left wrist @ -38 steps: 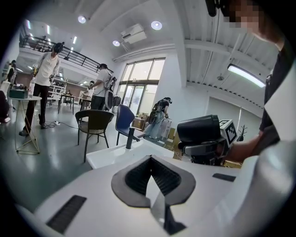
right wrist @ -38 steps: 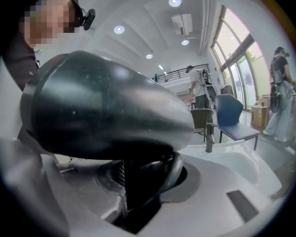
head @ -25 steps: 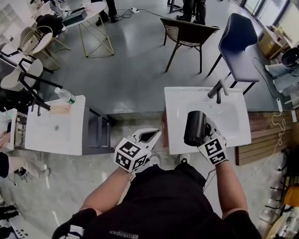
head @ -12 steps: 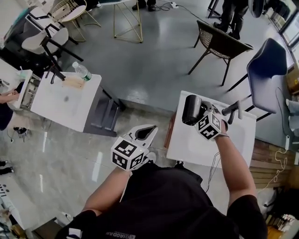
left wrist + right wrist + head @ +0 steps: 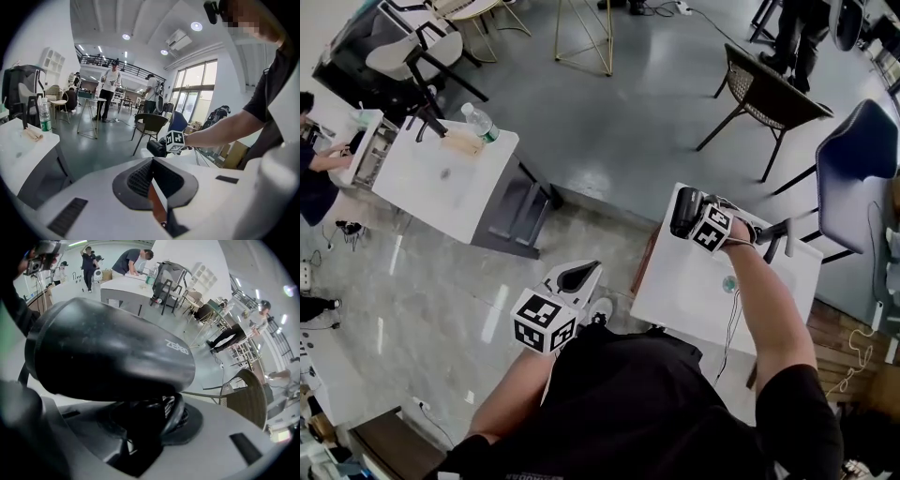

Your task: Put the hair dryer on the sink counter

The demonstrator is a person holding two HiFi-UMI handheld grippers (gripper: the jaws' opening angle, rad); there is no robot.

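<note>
Holding the hair dryer (image 5: pixel 684 211) by its handle, the right tongs (image 5: pixel 698 223) pinch it over the far left corner of the sink tabletop (image 5: pixel 675 281); it looks not yet set down. Left tongs (image 5: pixel 578 277) are pressed together, empty, off to the side. Risks: the round barrel is close to the edge, so releasing here could let it roll off. The cord (image 5: pixel 728 323) hanging past the front could drag it. Faucet (image 5: pixel 773 236) is close enough to clip.

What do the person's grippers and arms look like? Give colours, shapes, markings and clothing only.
The left gripper and the right gripper both have white moulded bodies with dark, ribbed jaw pads. Each carries a cube of black-and-white square markers. The person wears a black short-sleeved shirt; the forearms are uncovered.
</note>
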